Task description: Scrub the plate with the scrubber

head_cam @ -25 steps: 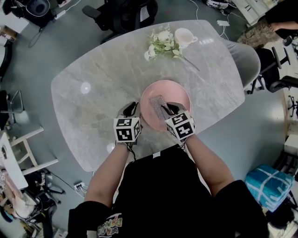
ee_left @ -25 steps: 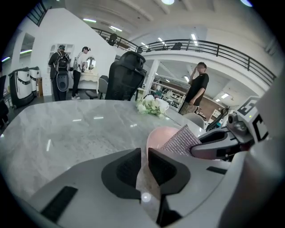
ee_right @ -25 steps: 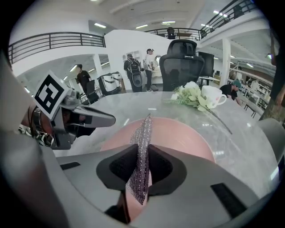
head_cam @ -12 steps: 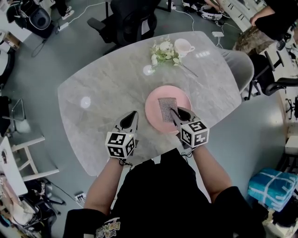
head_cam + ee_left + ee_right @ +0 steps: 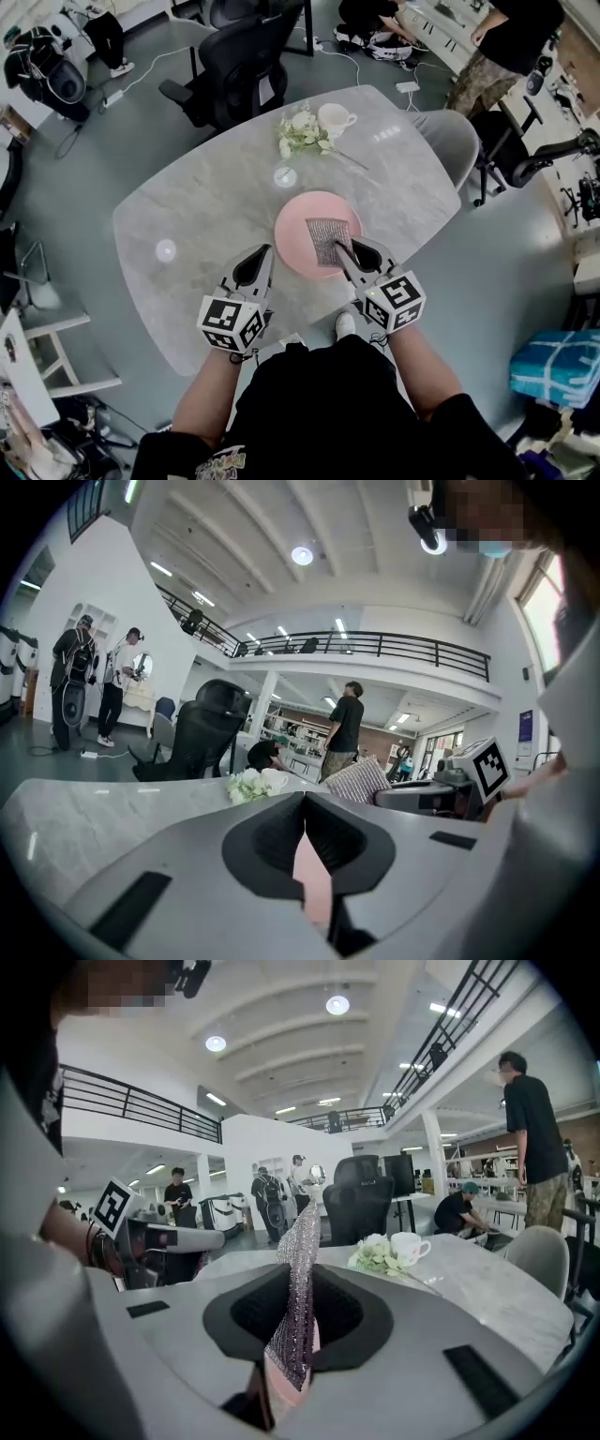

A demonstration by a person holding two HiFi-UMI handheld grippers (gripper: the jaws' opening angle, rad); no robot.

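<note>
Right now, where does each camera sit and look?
Head view: on the person's head, looking steeply down at the table and pink plate; both forearms show.
Left gripper view: on the left gripper, facing across the table; its shut jaws show.
Right gripper view: on the right gripper, facing along jaws shut on the scrubber.
Both gripper views share the flowers.

Bright ceiling lamps – glare on tabletop [image 5: 165, 249]; fisheye-warped edges.

A grey marbled desk [image 5: 187, 234] carries white flowers [image 5: 300, 138] near its far edge, with a white cup [image 5: 334, 118] just beside them (handle to the right). A black office chair [image 5: 246, 58] stands beyond the desk, a grey chair [image 5: 442, 131] at its right end
</note>
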